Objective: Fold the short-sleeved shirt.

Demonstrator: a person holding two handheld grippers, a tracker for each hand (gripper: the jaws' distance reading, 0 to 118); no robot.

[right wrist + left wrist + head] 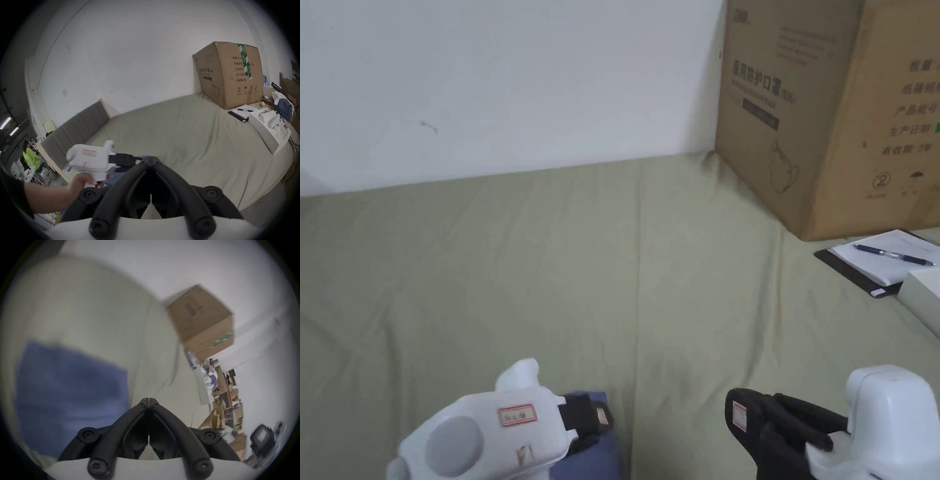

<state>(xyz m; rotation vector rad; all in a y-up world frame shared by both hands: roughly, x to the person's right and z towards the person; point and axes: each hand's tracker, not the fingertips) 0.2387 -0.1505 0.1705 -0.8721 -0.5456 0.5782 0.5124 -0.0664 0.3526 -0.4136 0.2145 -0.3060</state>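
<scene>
Pressed together at the tips, nothing pinched between them — so stand the black fingers point(142, 417) of the left gripper point(148, 400) in its own view, hanging over the olive-green bed sheet point(90, 308). Just to the left of those tips, a blurred patch of blue cloth, the short-sleeved shirt point(71, 386), lying flat on the sheet, apart from the fingers. From the head view, a small corner of that blue shirt point(594, 459) peeking out under the nose of the left gripper point(599, 420) at the lower edge, near the front of the bed.

Likewise closed tip to tip and empty, the fingers point(165, 177) of the right gripper point(151, 158) in its own view, poised above the sheet. Farther off to the left there, the white body of the left gripper point(128, 160) gripped by a hand point(81, 181), a sliver of blue cloth beneath it. In the head view, the right gripper point(740, 415) low at the right, well apart from the left one — whether its fingers meet cannot be told from that angle.

Farther out: a large cardboard box point(831, 112) against the white wall point(506, 81) at the back right of the bed, a notepad point(887, 259) with a pen point(894, 255) on it in front of the box, and a grey padded headboard point(78, 129) along the far left side.
</scene>
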